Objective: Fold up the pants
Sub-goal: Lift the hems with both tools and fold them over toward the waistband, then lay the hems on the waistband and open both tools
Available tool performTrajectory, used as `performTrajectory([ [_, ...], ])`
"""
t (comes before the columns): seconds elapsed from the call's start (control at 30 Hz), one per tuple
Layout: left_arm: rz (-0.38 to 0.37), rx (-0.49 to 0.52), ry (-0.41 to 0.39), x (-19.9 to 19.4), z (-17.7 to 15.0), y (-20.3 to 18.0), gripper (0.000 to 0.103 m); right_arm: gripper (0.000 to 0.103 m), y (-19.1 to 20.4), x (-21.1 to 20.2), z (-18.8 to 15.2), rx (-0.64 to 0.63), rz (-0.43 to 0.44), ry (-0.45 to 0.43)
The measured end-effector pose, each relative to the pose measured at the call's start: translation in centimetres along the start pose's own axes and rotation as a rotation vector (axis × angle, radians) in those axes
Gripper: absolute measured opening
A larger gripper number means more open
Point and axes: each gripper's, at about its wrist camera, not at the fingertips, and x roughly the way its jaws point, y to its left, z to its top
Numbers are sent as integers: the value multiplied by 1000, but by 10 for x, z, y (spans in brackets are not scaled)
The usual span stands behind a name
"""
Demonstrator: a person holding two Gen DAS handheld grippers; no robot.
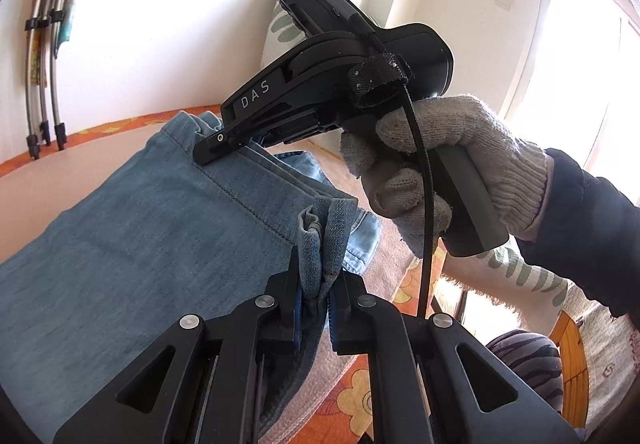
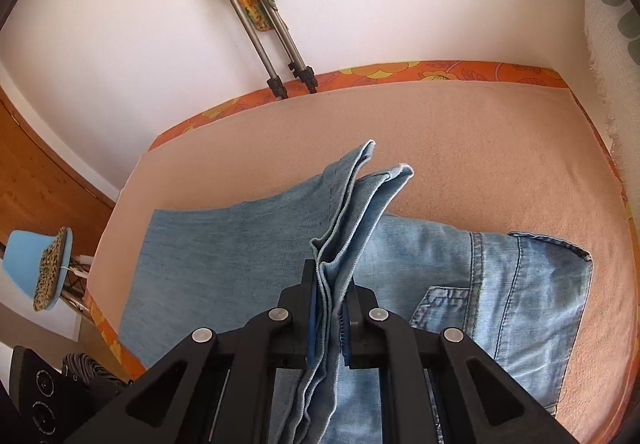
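We hold blue denim pants lying on a peach blanket. Our left gripper and right gripper each pinch a bunched hem edge, lifted above the cloth. The legs run lengthwise away from both grippers, with the waist and pocket end to the right, probably where the hems go next.

light blue denim pants lie spread over the frame's centre and lower half, waistband and back pocket at lower right, leg cuffs lifted and bunched upright at centre; in the left wrist view they fill the lower left
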Motion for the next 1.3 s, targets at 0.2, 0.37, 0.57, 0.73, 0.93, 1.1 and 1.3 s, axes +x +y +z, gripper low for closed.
performTrajectory([
  [0.2, -49, 34, 24, 30, 7, -19, 8, 7, -44, -16, -7, 32, -35, -10],
  [0.37, -76, 48, 55, 57, 12, -19, 8, 7, -74, -19, -14, 75, -55, -4],
  [0.57, -73, 58, 105, 75, 4, -20, 8, 7, -91, -7, -23, 88, -48, 16],
  [0.73, -85, 55, 164, 81, -2, -17, 11, 32, -101, -5, -27, 107, -101, 32],
  [0.93, -67, 65, 184, 72, -5, -30, 37, 38, -108, -31, -27, 139, -161, -20],
  [1.1, -42, 47, 159, 41, -7, -24, 39, 38, -86, -51, -28, 99, -172, -82],
  [1.3, 64, -9, 118, -16, -16, 1, 39, 41, -33, -62, -28, -1, -139, -140],
])
